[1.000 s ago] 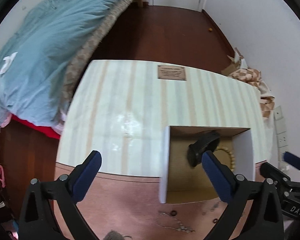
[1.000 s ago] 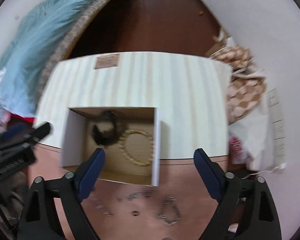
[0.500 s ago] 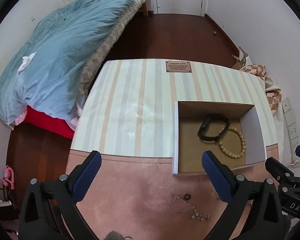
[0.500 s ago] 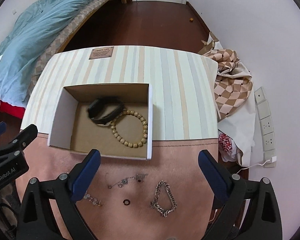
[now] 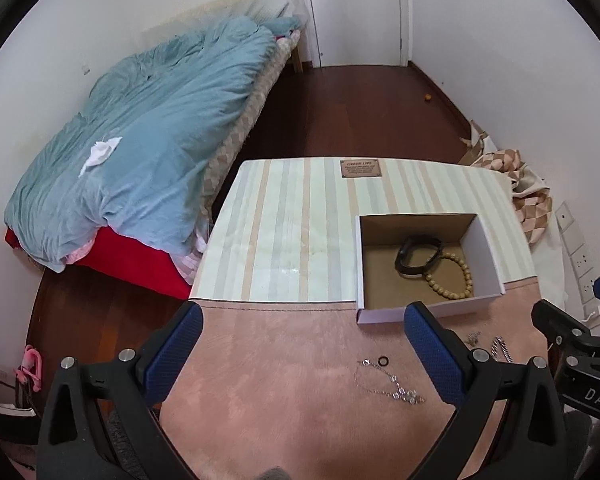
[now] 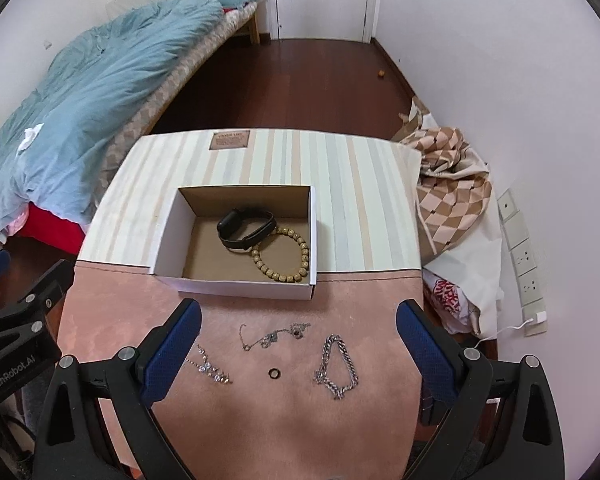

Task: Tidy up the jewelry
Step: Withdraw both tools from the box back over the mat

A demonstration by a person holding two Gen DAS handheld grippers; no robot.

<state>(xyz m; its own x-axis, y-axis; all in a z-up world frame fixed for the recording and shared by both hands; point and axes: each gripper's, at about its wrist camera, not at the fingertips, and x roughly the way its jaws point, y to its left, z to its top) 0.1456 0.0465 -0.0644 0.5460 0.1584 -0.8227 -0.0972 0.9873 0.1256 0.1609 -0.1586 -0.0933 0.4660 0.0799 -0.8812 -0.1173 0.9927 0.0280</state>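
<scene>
Pulling up and back from the box [image 6: 236, 284], where watch [image 6: 246, 228] and bead bracelet [image 6: 282, 254] lie, both grippers, left [image 5: 302, 354] and right [image 6: 298, 350], gape empty, the right's jaws just widened, over chains [image 6: 336, 364] on the near desk [image 6: 340, 420].

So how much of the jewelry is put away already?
Two pieces are in the cardboard box: a black band and a wooden bead bracelet. Nothing is being carried: the left hand-held gripper and right hand-held gripper are both open and empty. Still out on the pink mat: a silver chain bracelet, two thin necklaces and a small dark ring.
</scene>
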